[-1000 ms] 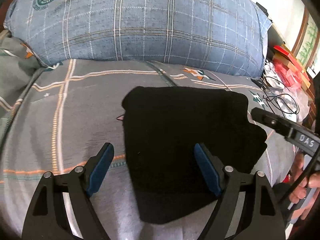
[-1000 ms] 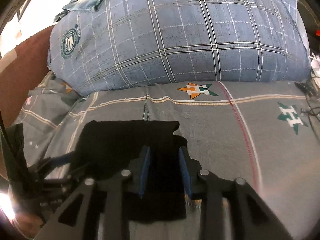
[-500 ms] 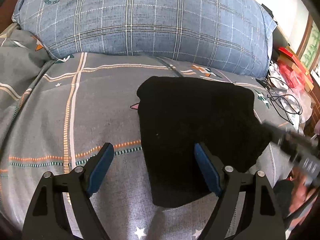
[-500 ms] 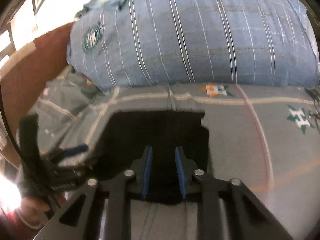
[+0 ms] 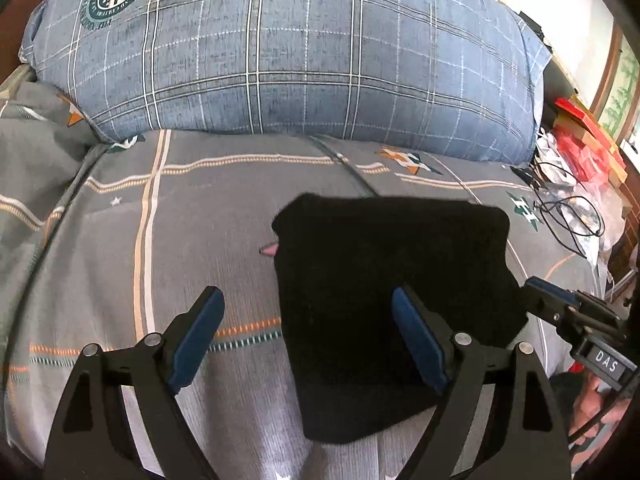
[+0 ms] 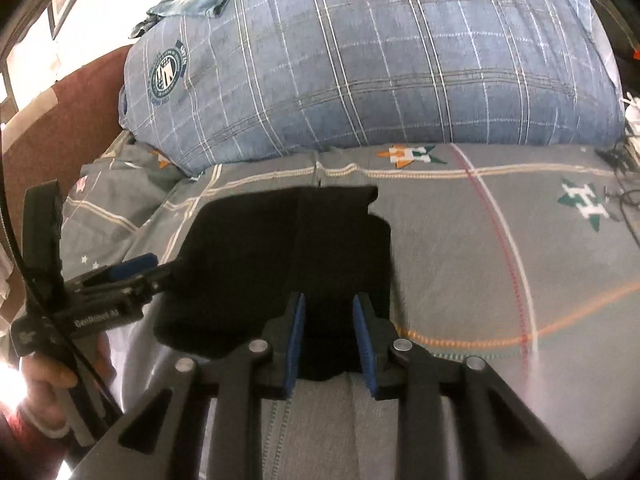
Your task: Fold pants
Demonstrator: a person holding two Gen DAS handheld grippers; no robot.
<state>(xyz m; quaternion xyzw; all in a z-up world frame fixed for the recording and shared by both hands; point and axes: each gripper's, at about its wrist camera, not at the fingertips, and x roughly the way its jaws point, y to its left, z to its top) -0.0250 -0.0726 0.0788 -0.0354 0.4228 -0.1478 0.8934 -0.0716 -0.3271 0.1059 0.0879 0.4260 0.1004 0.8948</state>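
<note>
Pants [image 5: 392,300]: we judge them soft, light; take the near edge.
Left gripper [image 5: 308,340]: spread wide, empty.
Right gripper [image 6: 329,338]: narrow gap, holding nothing.

- The bed [image 5: 224,248] wears a grey sheet with cream, orange and red stripes and star emblems.
- Black folded pants [image 5: 384,280] lie flat on it, right before both tools.
- A big blue plaid pillow [image 5: 304,52] lies beyond the pants.
- Black cables [image 5: 568,216] lie far right of the left tool.
</note>
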